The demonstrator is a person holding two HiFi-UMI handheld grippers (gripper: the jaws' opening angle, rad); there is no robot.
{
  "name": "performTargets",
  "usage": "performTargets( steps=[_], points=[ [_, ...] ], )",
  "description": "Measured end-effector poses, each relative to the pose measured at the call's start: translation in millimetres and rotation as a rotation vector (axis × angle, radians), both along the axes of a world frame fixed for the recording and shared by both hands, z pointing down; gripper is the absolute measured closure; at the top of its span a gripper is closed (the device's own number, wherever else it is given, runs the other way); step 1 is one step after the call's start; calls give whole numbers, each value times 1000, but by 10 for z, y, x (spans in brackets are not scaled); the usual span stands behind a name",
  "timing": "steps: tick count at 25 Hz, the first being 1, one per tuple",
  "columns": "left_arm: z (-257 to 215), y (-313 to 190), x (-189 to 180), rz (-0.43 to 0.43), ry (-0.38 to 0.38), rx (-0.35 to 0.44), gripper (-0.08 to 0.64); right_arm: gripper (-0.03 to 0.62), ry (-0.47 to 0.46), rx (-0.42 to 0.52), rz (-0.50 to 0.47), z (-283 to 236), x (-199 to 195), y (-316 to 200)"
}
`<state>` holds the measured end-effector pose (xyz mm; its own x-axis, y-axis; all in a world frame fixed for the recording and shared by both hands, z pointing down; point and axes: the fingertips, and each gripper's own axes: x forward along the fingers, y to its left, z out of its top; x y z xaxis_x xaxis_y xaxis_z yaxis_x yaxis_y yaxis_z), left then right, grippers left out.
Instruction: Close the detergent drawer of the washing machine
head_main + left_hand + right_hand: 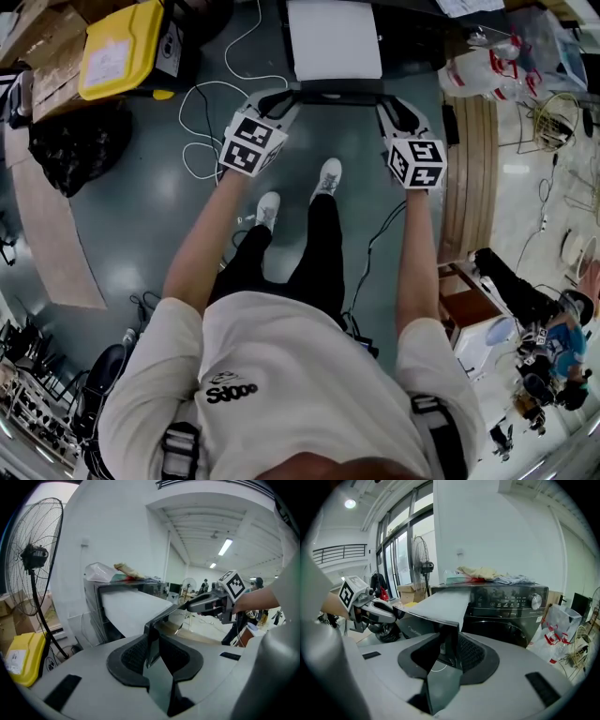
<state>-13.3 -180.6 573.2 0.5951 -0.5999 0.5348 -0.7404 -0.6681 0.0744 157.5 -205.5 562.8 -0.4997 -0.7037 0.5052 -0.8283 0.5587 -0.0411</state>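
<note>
The washing machine [511, 606] is dark, with a control panel and a knob [536, 601]. Its detergent drawer [335, 39] stands pulled far out toward me, pale on top, with a dark front panel [335, 91]. My left gripper [281, 101] is shut on the left end of that panel. In the left gripper view the panel edge [151, 634] sits between the pads of the left gripper [153, 649]. My right gripper [392, 112] is shut on the panel's right end. In the right gripper view the panel [451, 637] runs between the pads of the right gripper [449, 651].
A standing fan [33, 557], a yellow box [120, 47] and a black bag [80, 145] are at the left. White cables [202, 122] lie on the floor. A plastic bag [487, 66] and wooden boards [473, 169] are at the right. Cloths [487, 573] lie on the machine.
</note>
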Motion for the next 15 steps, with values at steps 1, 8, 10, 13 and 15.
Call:
performTargets(
  steps=[1,8,10,13,15],
  points=[
    [-11,-18,-1,-10,3,3,476,482,-2,4,-2,-14,0,-20],
    [-36,-147,25,-51,10,9,476,482,-17,20,-5,-48,31,-178],
    [-37,-182,25,-58,12,10,476,482,-19,21,-9,-49,32,-218],
    [-36,-229,17,-66,15,7,476,482,-18,20,-14,-51,19,-272],
    [-41,-246,30,-70,18,5,476,482,-19,18,-18,-56,26,-295]
  ],
)
